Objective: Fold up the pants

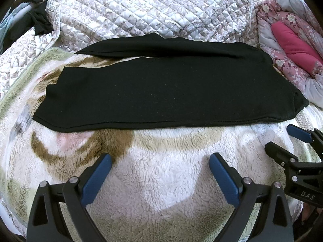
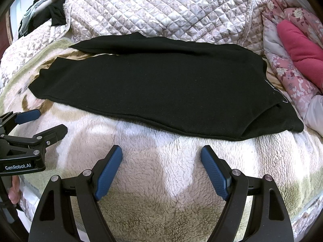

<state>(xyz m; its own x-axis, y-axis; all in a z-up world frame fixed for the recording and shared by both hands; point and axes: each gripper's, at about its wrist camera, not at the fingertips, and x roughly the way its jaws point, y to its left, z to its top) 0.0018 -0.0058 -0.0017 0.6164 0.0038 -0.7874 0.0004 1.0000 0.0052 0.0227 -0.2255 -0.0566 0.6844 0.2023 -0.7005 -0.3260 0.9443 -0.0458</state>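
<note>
A: Lying flat across the fleece blanket (image 1: 161,181) on the bed, the black pants (image 1: 161,88) are spreading sideways, legs pointing left.

B: Confirming. Claw status?

A: The left claw (image 1: 160,159) is hovering with jaws apart, gripping nothing, near the pants' front edge. The right claw (image 2: 161,151) is doing likewise, jaws apart, just beside it

We've got a fluffy cream fleece blanket (image 1: 161,181) with brown swirls up front, a quilted floral bedspread (image 1: 141,10) behind, and a pink floral comforter (image 1: 292,46) bunched far right.
</note>
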